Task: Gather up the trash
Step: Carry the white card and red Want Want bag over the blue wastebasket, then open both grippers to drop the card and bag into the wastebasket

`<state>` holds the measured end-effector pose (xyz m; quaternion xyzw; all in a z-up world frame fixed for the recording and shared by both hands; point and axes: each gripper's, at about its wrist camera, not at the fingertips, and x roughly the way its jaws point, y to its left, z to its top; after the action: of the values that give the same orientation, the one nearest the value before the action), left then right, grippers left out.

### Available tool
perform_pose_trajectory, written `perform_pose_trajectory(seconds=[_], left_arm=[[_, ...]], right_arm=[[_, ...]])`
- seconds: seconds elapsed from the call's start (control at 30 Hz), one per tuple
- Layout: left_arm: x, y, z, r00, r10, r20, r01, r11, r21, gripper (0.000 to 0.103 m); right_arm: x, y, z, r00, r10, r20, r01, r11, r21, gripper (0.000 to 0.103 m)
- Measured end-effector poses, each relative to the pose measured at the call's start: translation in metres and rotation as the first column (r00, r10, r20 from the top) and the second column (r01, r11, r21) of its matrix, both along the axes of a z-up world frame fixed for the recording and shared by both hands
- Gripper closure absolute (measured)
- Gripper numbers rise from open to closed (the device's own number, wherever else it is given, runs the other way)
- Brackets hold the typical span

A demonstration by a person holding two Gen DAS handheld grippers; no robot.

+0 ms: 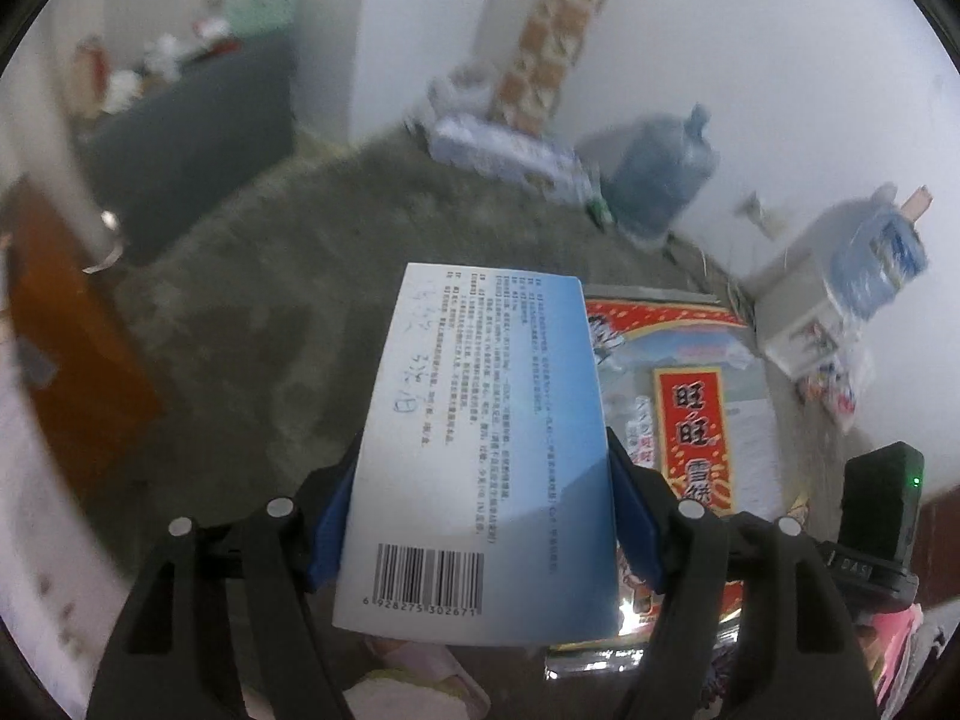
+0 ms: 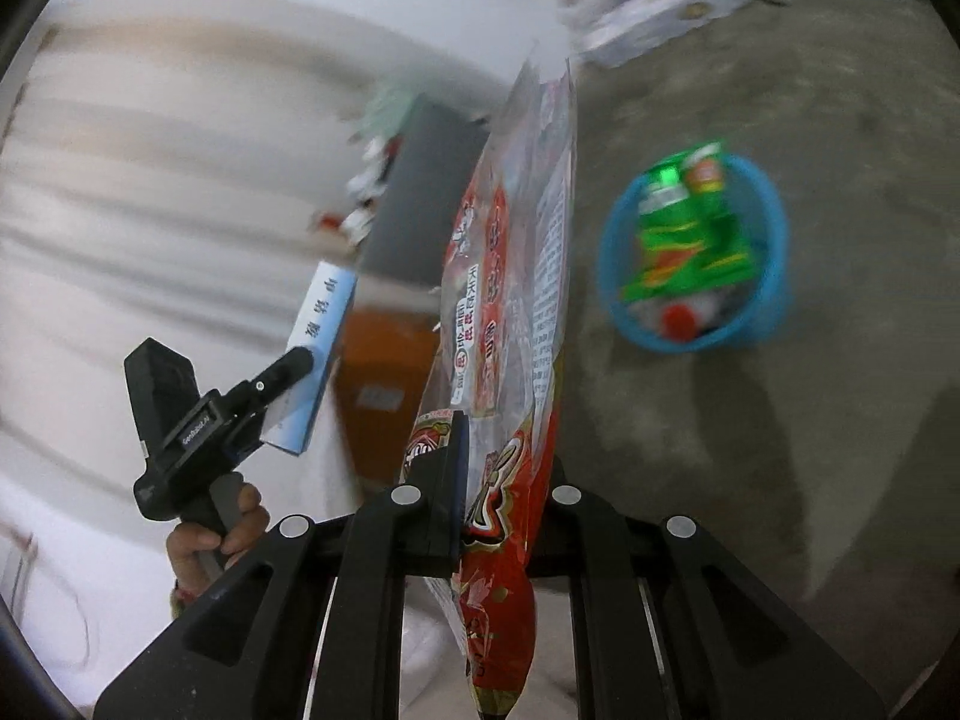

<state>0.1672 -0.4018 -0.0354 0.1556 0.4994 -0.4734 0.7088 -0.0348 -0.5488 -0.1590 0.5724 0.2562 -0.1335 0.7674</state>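
In the left wrist view, the left tool [image 1: 480, 516] fills the bottom of the frame with its jaws spread wide and its blue pads pressed against both long sides of a flat blue-and-white box [image 1: 480, 450]. The box stands up through the centre of the frame, barcode at its lower end and small print running along its face. Just right of the box lies a large red snack bag [image 1: 702, 420] with bold characters on a red panel. A blue water jug [image 1: 660, 174] stands by the white wall at upper right, on the grey concrete floor [image 1: 252, 324].

In the right wrist view, the right tool [image 2: 498, 504] sits at bottom centre, its jaws nearly closed and pinching the red snack bag [image 2: 510, 360], which rises edge-on up the middle of the frame. At right of centre a blue bucket [image 2: 774, 276] rests on the floor, holding a green wrapper [image 2: 690, 234] and something with a red cap. At lower left a hand [image 2: 210, 534] grips the handle of the left tool [image 2: 294, 372], which carries the box [image 2: 318, 354]. The background is blurred.
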Motion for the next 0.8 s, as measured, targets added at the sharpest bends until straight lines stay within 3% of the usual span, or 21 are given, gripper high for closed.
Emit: perform_pose_trajectory(seconds=[0.13,0.37,0.57,0.67,0.73,0.8], left_arm=[[0.01,-0.059,-0.051,0.997,-0.017,-0.073,0.023,0.996,0.09,0.033],[0.035,-0.127,-0.126,0.993,-0.003,-0.118,0.026,0.982,0.19,0.033],[0.042,-0.163,-0.15,0.99,-0.004,-0.139,0.031,0.982,0.189,0.033],[0.042,-0.18,-0.162,0.989,-0.024,-0.144,0.048,0.985,0.165,0.033],[0.043,-0.193,-0.181,0.986,-0.03,-0.165,0.061,0.981,0.186,0.031],[0.044,-0.199,-0.202,0.982,-0.008,-0.19,0.048,0.977,0.207,0.027]], right_arm=[[-0.004,-0.027,-0.029,0.996,-0.07,-0.062,0.071,0.997,0.022,0.093],[0.02,-0.06,-0.071,0.985,-0.086,-0.153,0.093,0.995,0.042,0.093],[0.054,-0.079,-0.092,0.981,-0.072,-0.179,0.081,0.996,0.041,0.092],[0.061,-0.082,-0.108,0.98,-0.077,-0.184,0.086,0.995,0.041,0.083],[0.062,-0.083,-0.119,0.972,-0.081,-0.222,0.095,0.994,0.05,0.047],[0.063,-0.082,-0.129,0.965,-0.086,-0.25,0.105,0.992,0.065,0.043]])
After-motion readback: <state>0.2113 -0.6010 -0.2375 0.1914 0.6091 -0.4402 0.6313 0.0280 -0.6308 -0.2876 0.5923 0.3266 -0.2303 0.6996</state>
